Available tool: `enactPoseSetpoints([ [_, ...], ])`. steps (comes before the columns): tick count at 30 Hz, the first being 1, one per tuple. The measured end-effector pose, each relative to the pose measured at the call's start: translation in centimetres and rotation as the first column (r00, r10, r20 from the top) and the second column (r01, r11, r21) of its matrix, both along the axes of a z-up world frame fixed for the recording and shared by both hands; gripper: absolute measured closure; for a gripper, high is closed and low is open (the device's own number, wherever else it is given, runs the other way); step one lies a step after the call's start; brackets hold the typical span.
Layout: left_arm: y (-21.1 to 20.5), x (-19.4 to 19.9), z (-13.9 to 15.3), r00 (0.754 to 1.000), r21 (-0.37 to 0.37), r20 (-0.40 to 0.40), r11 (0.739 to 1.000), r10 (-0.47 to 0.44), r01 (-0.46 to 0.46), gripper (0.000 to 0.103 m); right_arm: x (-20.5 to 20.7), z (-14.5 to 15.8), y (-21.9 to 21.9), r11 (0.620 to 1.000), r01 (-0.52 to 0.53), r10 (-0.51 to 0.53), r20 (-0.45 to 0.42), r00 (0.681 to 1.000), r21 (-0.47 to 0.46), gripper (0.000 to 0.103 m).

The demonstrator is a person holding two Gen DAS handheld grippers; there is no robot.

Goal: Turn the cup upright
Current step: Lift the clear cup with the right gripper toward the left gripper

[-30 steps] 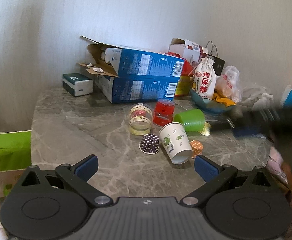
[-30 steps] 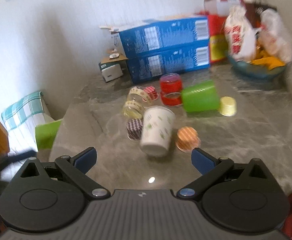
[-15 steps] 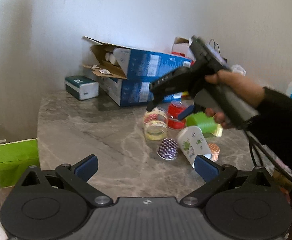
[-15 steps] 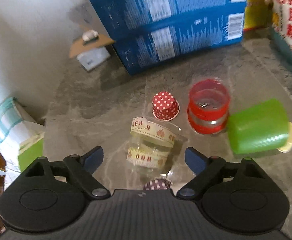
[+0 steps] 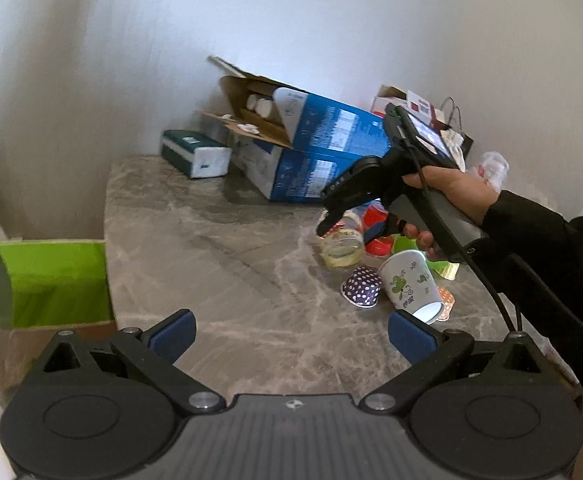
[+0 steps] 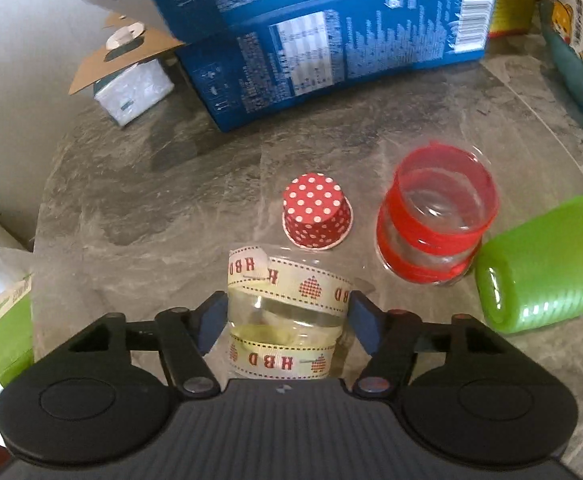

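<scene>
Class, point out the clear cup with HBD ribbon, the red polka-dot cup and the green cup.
clear cup with HBD ribbon (image 6: 287,312), right wrist view, side wall.
red polka-dot cup (image 6: 315,210), right wrist view, upturned base.
green cup (image 6: 547,264), right wrist view, ribbed side.

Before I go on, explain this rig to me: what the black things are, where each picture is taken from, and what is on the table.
There is no robot here. A person holds a two-finger gripper in each hand, each with a camera looking along its fingers.

The left camera shows the left gripper open over the marble table, and the person's right hand holding the other tool.

The right camera shows the right gripper with its pads against a clear cup with HBD ribbon, closed on it. Nearby: a red dotted paper cup upside down, a red-banded clear cup, a green cup on its side, and blue boxes behind.
</scene>
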State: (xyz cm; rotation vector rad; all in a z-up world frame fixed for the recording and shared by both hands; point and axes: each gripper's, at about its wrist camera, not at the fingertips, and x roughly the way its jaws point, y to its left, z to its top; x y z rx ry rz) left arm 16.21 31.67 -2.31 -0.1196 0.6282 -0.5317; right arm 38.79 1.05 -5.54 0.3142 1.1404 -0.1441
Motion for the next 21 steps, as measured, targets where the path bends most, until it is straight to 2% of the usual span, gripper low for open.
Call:
enactPoseSetpoints([
  [5, 1.7, -0.7, -0.2, 0.998, -0.028, -0.032, 0.998, 0.050, -0.051, 0.000, -2.6, 3.6, 1.7, 0.999, -0.048, 0.048, 0.103, 0.993, -0.007, 0.041],
  [10, 2.3, -2.5, 0.2, 0.998, -0.029, -0.023, 0.998, 0.059, -0.060, 0.000, -10.3, 7.5, 3.6, 0.993, -0.119, 0.112, 0.184, 0.977, 0.026, 0.041],
  [12, 2.5, -3.3, 0.3, 0.998, -0.037, -0.024, 0.997, 0.062, -0.063, 0.000, -13.4, 8.0, 4.0, 0.990, -0.127, 0.112, 0.199, 0.974, 0.063, 0.040],
  [17, 2.5, -5.6, 0.3, 0.998, -0.061, -0.029, 0.997, 0.050, -0.051, 0.000, -20.5, 6.5, 4.4, 0.984, -0.094, 0.065, 0.189, 0.980, 0.151, 0.040],
  [21, 1.8, -7.0, 0.0, 0.999, -0.056, -0.037, 0.998, 0.025, -0.027, 0.000, -23.1, 4.5, 4.3, 0.975, -0.044, 0.006, 0.173, 0.985, 0.217, 0.040],
])
